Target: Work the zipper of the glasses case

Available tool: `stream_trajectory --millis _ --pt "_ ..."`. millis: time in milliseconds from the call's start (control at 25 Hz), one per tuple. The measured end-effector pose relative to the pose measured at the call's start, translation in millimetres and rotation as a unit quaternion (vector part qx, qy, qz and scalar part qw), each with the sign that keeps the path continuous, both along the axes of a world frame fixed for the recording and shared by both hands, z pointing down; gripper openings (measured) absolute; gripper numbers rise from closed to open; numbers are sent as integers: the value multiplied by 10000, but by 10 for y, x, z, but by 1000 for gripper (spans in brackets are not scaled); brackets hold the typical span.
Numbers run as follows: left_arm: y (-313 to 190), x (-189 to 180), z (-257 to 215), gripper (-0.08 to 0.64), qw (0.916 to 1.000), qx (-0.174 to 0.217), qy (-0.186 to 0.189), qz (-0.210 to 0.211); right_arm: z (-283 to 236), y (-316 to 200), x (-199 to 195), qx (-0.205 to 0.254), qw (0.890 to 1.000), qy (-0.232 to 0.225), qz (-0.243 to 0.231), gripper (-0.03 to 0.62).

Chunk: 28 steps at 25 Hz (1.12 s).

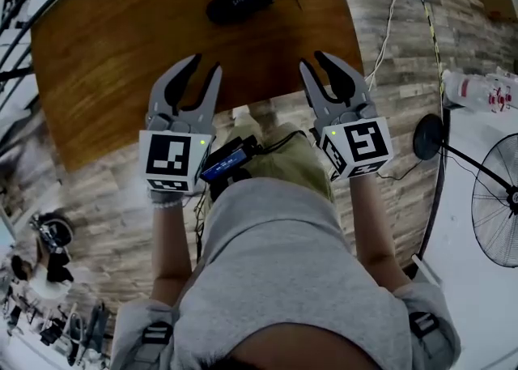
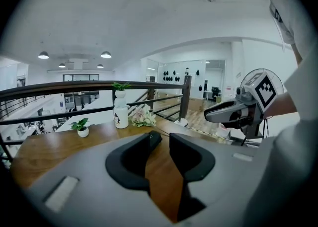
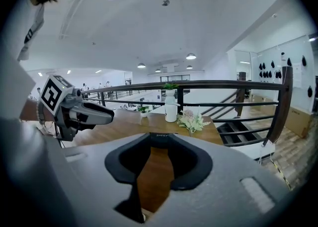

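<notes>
glasses case [image 3: 163, 135]: mostly hidden behind right gripper [image 3: 160, 141] | its zipper: too small to tell

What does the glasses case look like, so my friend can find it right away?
Look at the big brown wooden table. Toward its far side, in front of the little potted plant, white vase and flowers, lies the glasses case. It is the only black thing on the table: long, rounded and flat.

The brown wooden table [image 1: 113, 69] carries a black oval glasses case [image 1: 241, 0]. Beyond the case stand a white bottle-shaped vase [image 3: 171, 108] and a small potted green plant [image 3: 143, 110]. A pale flower bunch [image 3: 191, 120] lies just beside the vase.
</notes>
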<state>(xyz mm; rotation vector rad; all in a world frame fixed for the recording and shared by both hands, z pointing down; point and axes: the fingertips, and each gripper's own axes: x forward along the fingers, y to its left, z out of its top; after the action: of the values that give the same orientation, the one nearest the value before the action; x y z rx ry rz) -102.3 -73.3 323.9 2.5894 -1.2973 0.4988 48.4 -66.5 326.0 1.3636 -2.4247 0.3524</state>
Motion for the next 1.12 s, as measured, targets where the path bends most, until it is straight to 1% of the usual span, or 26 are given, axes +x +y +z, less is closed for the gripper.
stream_trajectory --millis 280,520,800,1120 --pt "-224 18 84 129 9999 -101 -84 42 105 -214 -7 -84 9998 84 -146 104" --pt "-423 52 209 148 9994 -199 -278 91 225 -411 5 -198 9994 68 -278 106" --pt "-670 79 375 171 9977 -321 -499 316 361 -555 -66 -352 9987 41 -374 113" --pt "-985 71 595 201 9937 -484 -763 663 530 -677 -174 -533 9973 89 -502 115"
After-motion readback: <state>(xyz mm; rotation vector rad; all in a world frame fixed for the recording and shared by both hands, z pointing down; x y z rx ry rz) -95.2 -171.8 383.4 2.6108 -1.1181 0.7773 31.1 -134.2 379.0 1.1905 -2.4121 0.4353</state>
